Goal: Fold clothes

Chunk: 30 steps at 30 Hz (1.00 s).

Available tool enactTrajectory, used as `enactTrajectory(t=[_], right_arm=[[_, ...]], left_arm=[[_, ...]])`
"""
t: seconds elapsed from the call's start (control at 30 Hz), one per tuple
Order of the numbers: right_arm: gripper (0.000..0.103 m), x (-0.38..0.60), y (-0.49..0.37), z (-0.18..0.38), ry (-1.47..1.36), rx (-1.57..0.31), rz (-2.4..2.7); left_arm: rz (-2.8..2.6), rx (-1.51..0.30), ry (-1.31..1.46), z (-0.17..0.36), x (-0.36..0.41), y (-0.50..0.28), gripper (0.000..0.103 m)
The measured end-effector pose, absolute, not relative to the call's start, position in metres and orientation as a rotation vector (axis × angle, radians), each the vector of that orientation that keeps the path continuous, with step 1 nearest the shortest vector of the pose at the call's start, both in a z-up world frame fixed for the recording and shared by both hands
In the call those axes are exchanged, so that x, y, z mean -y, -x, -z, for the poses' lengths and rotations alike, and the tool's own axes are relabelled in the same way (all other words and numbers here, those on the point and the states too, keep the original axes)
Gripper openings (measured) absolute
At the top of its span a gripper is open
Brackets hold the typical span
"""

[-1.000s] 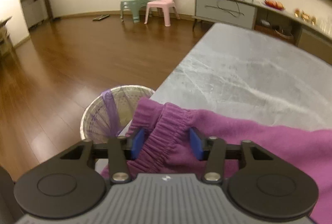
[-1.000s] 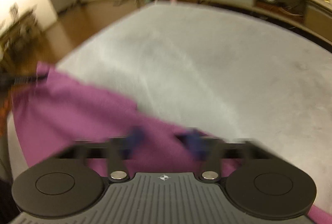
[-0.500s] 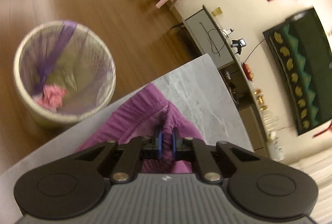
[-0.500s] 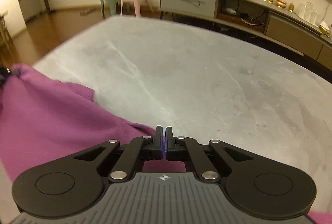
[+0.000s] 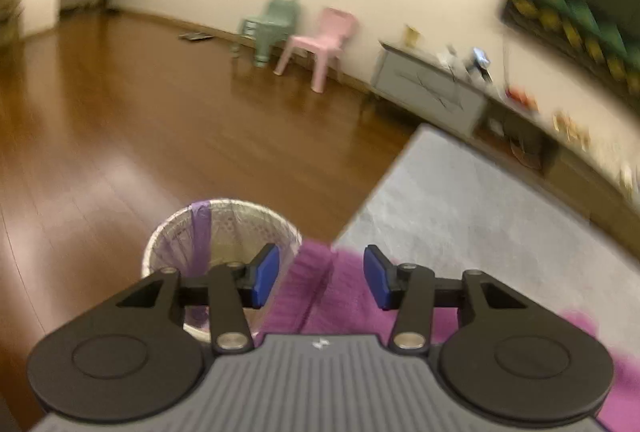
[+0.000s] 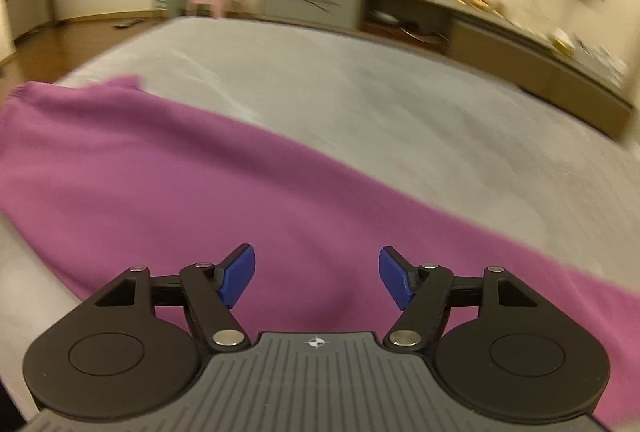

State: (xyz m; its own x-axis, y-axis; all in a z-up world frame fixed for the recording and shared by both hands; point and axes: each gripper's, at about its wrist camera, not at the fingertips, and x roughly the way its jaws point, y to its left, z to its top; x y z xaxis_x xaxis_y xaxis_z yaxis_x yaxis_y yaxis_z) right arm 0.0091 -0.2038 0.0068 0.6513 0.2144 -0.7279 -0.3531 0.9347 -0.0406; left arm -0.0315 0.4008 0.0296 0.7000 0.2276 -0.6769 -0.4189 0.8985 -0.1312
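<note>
Half a second ago both pairs of fingers were pinched nearly together on the purple garment (image 6: 224, 188); now the left gripper (image 5: 320, 274) has its blue fingers (image 5: 266, 274) apart and opening, with the garment's gathered waistband edge lying below and between them but not pressed by either pad. The right gripper (image 6: 316, 278) likewise has its fingers (image 6: 238, 272) spread wide and opening, hovering over the flat cloth with nothing clamped. The left view has also swung back upright from its steep tilt of half a second ago. The garment lies spread on the grey marbled counter (image 6: 360, 92), running from the near right corner to the far left edge, where its end reaches the counter's rim. Only the left wrist view shows what sits off that rim: a mesh waste bin (image 5: 224, 232) with a purple liner on the wooden floor (image 5: 120, 120), just beside the waistband's corner and partly hidden behind the left finger. Only the right wrist view shows the long, flat stretch of cloth and the wide bare counter beyond it. Farther off, both views show a green chair (image 5: 272, 26) and a pink chair (image 5: 320, 44) against the wall, and a low sideboard (image 6: 316, 4) with blurred small items on top.
</note>
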Motion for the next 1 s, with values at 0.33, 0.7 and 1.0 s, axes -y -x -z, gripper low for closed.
enactTrajectory(t=[0.33, 0.7, 1.0], right_arm=[[0.069, 0.292, -0.044, 0.020, 0.082, -0.810, -0.127], [0.069, 0.312, -0.042, 0.019, -0.022, -0.824, -0.129], [0.069, 0.299, -0.014, 0.021, 0.038, -0.790, -0.160]], left_arm=[[-0.209, -0.788, 0.189, 0.014, -0.352, -0.014, 0.009], [-0.228, -0.707, 0.378, -0.007, -0.399, 0.010, 0.023], [-0.127, -0.772, 0.159, 0.014, -0.331, -0.032, 0.010]])
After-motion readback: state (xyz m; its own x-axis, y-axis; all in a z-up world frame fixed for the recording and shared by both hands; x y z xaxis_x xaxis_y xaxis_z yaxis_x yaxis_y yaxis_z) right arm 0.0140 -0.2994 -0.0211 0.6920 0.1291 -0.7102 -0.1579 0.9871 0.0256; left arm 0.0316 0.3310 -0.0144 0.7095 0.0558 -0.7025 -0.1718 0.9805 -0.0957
